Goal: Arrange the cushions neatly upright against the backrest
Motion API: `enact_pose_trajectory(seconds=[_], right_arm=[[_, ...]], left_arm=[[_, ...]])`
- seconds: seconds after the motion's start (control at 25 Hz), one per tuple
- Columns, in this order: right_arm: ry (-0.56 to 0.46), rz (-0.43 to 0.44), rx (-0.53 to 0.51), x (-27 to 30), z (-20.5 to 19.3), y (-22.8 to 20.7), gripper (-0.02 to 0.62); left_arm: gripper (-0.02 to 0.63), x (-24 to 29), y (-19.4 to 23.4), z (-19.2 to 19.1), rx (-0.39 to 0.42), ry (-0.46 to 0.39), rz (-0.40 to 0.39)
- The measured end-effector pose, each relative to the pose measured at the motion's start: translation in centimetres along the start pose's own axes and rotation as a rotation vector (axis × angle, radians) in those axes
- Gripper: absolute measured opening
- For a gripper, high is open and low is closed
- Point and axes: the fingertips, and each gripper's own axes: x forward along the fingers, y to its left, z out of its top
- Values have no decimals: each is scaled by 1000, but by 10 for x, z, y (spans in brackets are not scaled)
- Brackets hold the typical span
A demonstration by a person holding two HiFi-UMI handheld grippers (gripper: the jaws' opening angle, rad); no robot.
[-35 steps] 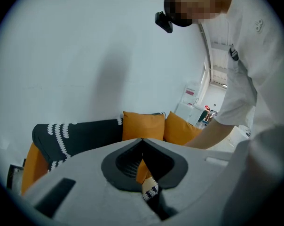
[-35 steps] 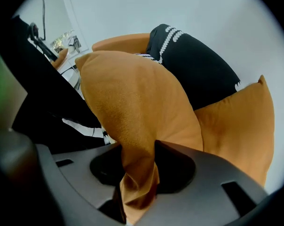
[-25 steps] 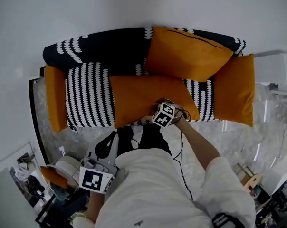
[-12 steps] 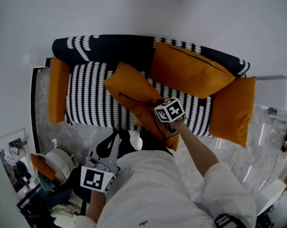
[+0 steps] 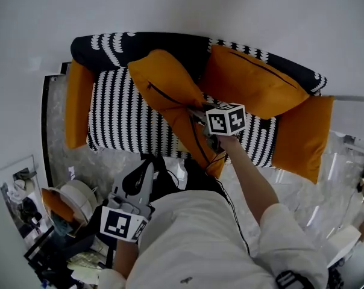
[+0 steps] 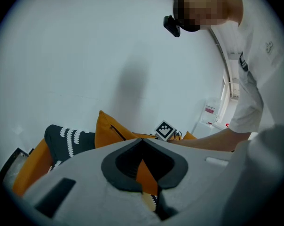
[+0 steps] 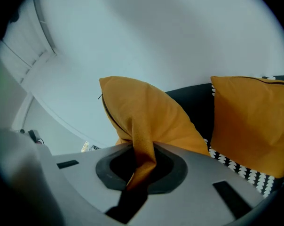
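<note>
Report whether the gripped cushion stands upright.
Tilted: the cushion hangs slanted across the seat, its edge pinched in the right gripper's shut jaws.

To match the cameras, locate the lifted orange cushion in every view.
Head view: lifted cushion, upper centre.
Left gripper view: its peak, low, left of centre.
Right gripper view: centre, pinched in the right tongs.
Shared landmark: the black sofa backrest.

Right gripper (image 7: 143,150): jaws just closing, a fold of the orange cushion (image 7: 146,117) pinched between them.
Alongside: second orange cushion (image 7: 255,121) upright against dark backrest (image 7: 193,108).
</note>
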Motion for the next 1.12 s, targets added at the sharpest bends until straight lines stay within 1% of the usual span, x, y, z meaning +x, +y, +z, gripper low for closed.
enact_pose_trajectory(seconds=[0.16,0.32,0.52,0.6,0.72,0.88,1.04,1.12], right_arm=[[-58,-24,75,11,6,15,44],[-125,-88,160,26,4,32,43],[-240,-200,271,46,12,41,43],[-291,-228,297,51,19,48,43],[-345,-281,317,53,17,66,43],[-427,-313,389,51,8,92,43],[-564,-397,493,22,-2,86,43],[-630,-425,515,8,-5,82,43]], left_arm=[[12,-7,28,6,8,-14,-66],[11,-25,76,13,23,-14,-143],[11,-44,156,12,43,32,-239],[11,-47,185,10,54,54,-271],[11,-58,216,8,65,78,-305],[12,-65,237,9,53,76,-328],[11,-64,237,16,37,60,-373],[11,-63,235,15,30,63,-399]])
